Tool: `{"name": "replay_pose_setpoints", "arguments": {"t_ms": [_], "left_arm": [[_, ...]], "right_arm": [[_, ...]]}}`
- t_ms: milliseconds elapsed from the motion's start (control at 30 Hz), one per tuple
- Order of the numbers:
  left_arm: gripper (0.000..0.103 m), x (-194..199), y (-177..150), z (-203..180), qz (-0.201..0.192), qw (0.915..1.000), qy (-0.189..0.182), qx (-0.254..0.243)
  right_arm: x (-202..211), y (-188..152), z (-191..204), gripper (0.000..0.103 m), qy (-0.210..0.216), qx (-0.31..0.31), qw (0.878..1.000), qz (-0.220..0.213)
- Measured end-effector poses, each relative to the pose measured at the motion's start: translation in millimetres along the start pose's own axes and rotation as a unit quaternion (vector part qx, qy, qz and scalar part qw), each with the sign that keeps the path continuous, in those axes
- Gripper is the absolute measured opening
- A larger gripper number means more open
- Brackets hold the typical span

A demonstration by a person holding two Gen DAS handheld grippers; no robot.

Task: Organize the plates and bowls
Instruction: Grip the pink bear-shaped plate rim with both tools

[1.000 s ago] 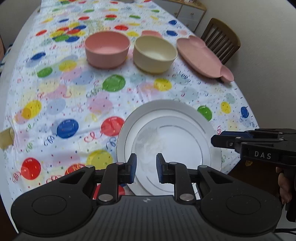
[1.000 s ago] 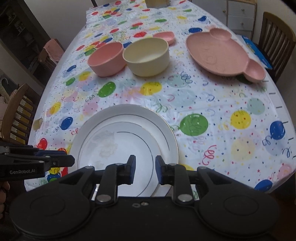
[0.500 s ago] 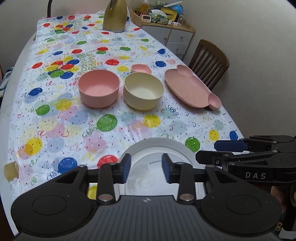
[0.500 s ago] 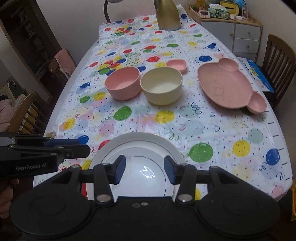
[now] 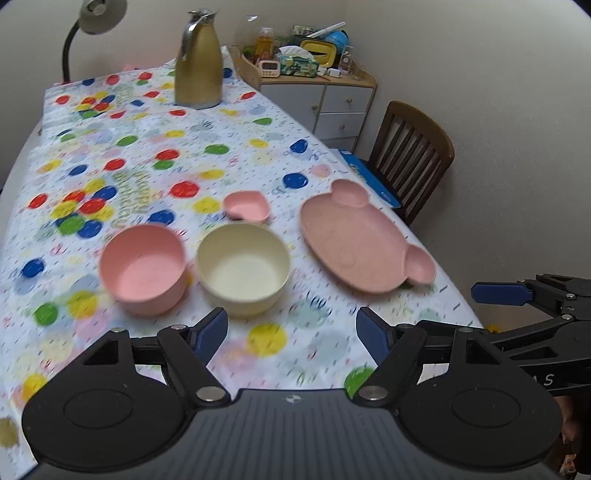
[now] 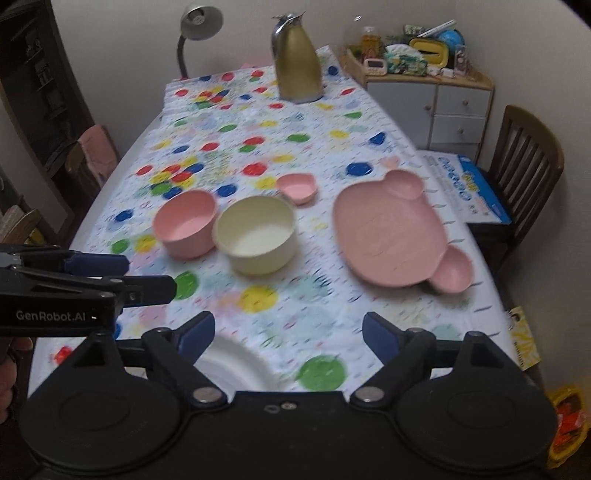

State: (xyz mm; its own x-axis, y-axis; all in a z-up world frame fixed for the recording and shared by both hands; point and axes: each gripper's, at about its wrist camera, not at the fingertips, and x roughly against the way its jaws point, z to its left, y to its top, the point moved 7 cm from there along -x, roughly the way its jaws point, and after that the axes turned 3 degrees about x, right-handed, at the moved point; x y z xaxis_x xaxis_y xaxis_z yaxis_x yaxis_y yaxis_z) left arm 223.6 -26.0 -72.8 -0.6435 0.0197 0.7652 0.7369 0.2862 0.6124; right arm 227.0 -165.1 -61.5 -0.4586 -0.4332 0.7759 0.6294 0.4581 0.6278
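A pink bowl (image 5: 143, 269) and a cream bowl (image 5: 243, 268) stand side by side mid-table, a small pink heart dish (image 5: 246, 206) behind them. To their right lies a pink bear-shaped plate (image 5: 354, 240). The white plate (image 6: 236, 363) lies at the near edge, showing only in the right wrist view, just beyond that gripper's left finger. My left gripper (image 5: 291, 334) hangs above the tablecloth, jaws opening, nothing between them. My right gripper (image 6: 288, 332) is likewise opening and empty. Each gripper also appears from the side in the other's view.
A gold jug (image 5: 198, 59) and a desk lamp (image 5: 94, 22) stand at the table's far end. A wooden chair (image 5: 412, 158) and a cluttered cabinet (image 5: 325, 99) are to the right. Another chair (image 6: 92, 158) is at the left.
Both grippers have lifted and drawn back from the white plate, and their jaws have spread wide. The plate has slid out of the left wrist view. More of the far table shows.
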Motion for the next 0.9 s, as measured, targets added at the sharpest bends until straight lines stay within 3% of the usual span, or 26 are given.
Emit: {"name": "replay_pose_setpoints", "arguments": {"t_ms": [167, 433, 633, 900], "left_arm": [[0.076, -43.4, 30.1, -22.4, 0.004, 0.9999, 0.014, 0.004], [0.076, -115.3, 60.9, -35.7, 0.03, 0.9981, 0.047, 0.025], [0.076, -162.4, 70.1, -43.6, 0.056, 0.9961, 0.061, 0.028], [0.076, -202.3, 67.9, -43.7, 0.086, 0.9928, 0.075, 0.036]], "right_arm": [[-11.2, 24.6, -52.7, 0.096, -0.021, 0.0, 1.0, -0.007], [-54.9, 58.2, -129.1, 0.095, -0.045, -0.01, 0.999, 0.004], [-96.3, 75.2, -167.9, 0.089, -0.041, -0.013, 0.999, 0.029], [-147.2, 82.3, -195.9, 0.071, -0.021, -0.027, 0.997, 0.07]]}}
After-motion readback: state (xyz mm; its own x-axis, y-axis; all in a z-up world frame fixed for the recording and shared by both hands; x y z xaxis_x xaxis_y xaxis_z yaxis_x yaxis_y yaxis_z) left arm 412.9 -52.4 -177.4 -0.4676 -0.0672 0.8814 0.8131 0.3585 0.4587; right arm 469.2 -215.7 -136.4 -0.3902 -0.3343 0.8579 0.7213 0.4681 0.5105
